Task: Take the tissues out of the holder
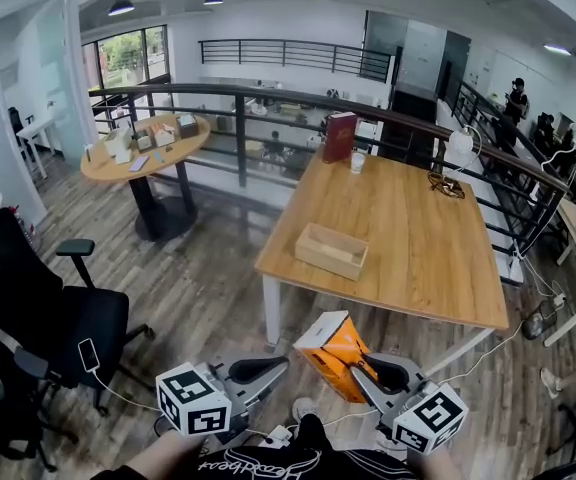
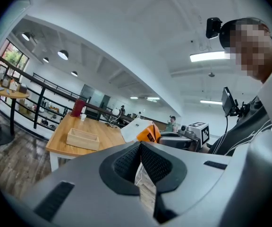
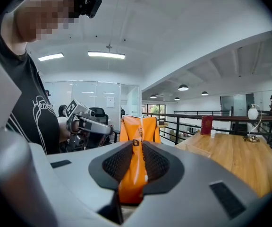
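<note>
An orange and white pack of tissues (image 1: 330, 352) hangs in the air in front of me, below the near edge of the wooden table (image 1: 423, 238). My right gripper (image 1: 360, 370) is shut on it, and in the right gripper view the orange wrapper (image 3: 138, 126) stands pinched between the pads. The holder, a shallow open wooden box (image 1: 331, 250), sits near the table's left edge and looks empty. My left gripper (image 1: 271, 368) is held level just left of the pack, shut with nothing in it; its pads meet at the tips in the left gripper view (image 2: 140, 148).
On the far end of the table stand a red box (image 1: 339, 136) and a small white cup (image 1: 357, 162), with a dark cable loop (image 1: 446, 184) to their right. A black office chair (image 1: 53, 313) is at my left. A round table (image 1: 148, 150) and a railing (image 1: 268, 98) lie beyond.
</note>
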A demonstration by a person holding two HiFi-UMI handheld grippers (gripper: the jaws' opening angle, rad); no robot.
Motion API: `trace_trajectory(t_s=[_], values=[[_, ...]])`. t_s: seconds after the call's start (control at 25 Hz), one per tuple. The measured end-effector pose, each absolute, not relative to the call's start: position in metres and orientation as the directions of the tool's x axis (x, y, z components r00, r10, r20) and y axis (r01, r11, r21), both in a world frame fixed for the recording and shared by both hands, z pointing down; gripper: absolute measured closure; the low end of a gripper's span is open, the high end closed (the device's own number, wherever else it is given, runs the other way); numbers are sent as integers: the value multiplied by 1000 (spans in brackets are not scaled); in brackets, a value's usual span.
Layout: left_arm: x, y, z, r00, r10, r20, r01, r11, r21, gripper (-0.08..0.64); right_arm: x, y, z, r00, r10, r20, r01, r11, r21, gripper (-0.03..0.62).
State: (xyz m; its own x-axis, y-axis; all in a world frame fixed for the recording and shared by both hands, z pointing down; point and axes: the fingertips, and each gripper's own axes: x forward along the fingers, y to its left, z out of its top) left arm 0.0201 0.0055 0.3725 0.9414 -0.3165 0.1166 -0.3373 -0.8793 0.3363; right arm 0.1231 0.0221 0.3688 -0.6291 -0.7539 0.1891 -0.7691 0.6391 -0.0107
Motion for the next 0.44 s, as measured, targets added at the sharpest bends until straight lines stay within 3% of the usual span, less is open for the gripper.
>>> trace_trajectory(t_s=[0.44], values=[[19,-14,377,941,-320,115,-340,-876,342,546,125,5,376,-617,-761,201,-778,628,-12,518]])
